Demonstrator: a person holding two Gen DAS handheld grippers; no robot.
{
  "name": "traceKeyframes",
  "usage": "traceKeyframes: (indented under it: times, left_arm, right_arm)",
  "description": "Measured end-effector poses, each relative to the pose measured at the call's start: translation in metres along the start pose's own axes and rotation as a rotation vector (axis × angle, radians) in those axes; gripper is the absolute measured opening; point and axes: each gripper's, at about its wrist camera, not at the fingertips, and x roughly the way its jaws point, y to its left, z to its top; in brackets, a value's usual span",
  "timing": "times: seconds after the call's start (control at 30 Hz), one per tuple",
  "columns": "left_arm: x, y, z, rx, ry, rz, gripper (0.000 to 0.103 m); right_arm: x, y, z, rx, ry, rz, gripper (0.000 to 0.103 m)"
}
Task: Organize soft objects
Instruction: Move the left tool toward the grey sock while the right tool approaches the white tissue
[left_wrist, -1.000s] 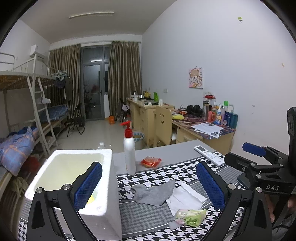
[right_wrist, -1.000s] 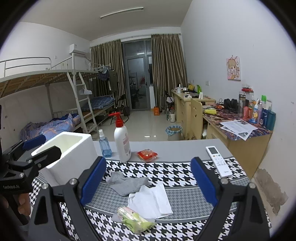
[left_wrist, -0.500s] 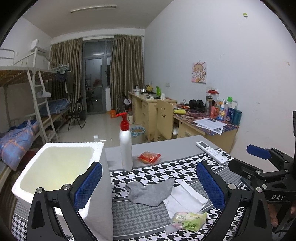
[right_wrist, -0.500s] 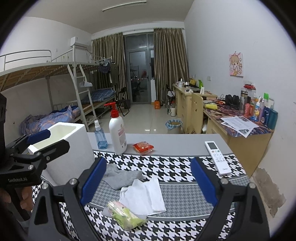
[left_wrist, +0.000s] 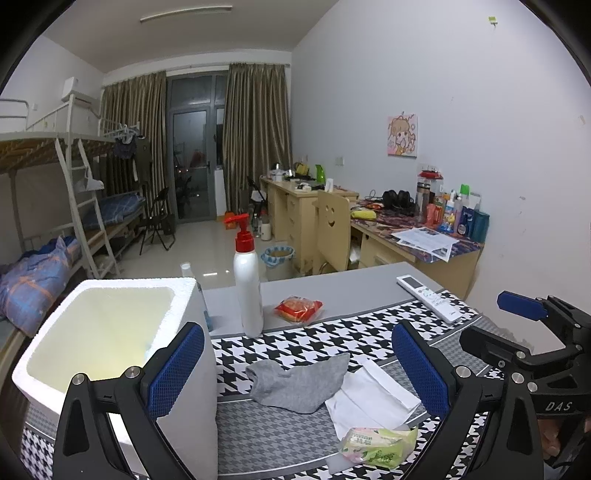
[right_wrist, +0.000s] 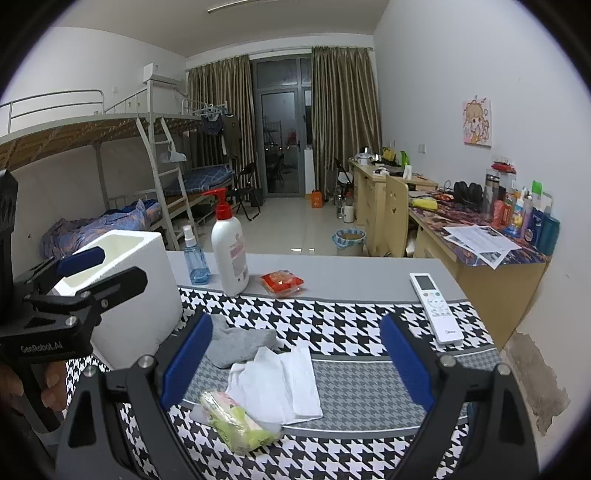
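Observation:
A grey sock (left_wrist: 299, 380) (right_wrist: 236, 343) lies on the houndstooth mat. A white cloth (left_wrist: 369, 402) (right_wrist: 277, 384) lies beside it, and a green tissue pack (left_wrist: 376, 441) (right_wrist: 236, 424) lies nearer to me. A white foam box (left_wrist: 99, 332) (right_wrist: 122, 273) stands open at the left. My left gripper (left_wrist: 295, 373) is open and empty above the mat, beside the box. My right gripper (right_wrist: 295, 363) is open and empty above the cloth. Each gripper shows at the edge of the other's view.
A white pump bottle (left_wrist: 248, 280) (right_wrist: 229, 251), a blue spray bottle (right_wrist: 195, 258), a red snack packet (left_wrist: 297, 308) (right_wrist: 282, 282) and a remote (left_wrist: 430, 297) (right_wrist: 436, 306) sit on the grey table (right_wrist: 351, 273). Desks, a chair and a bunk bed stand beyond.
Both grippers have risen and drawn back slightly, so the table items sit lower in each view. Both stay open. Nothing on the table has moved.

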Motion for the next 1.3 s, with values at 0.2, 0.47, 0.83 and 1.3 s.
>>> traceKeyframes:
  times: [0.2,0.47,0.83,1.3]
  left_arm:
    - [0.013,-0.005,-0.001,0.005,0.027,0.003,0.102]
    - [0.032,-0.008,-0.003,0.013,0.063,0.01,0.102]
    - [0.066,-0.016,-0.011,0.02,0.138,0.024,0.102]
    - [0.103,-0.019,-0.026,0.02,0.218,0.048,0.102]
  right_arm:
    - [0.008,-0.006,-0.004,0.004,0.021,0.008,0.095]
    - [0.022,-0.014,-0.01,0.011,0.055,0.013,0.095]
    - [0.04,-0.021,-0.025,0.0,0.127,0.019,0.095]
    - [0.061,-0.025,-0.034,0.004,0.19,0.046,0.095]
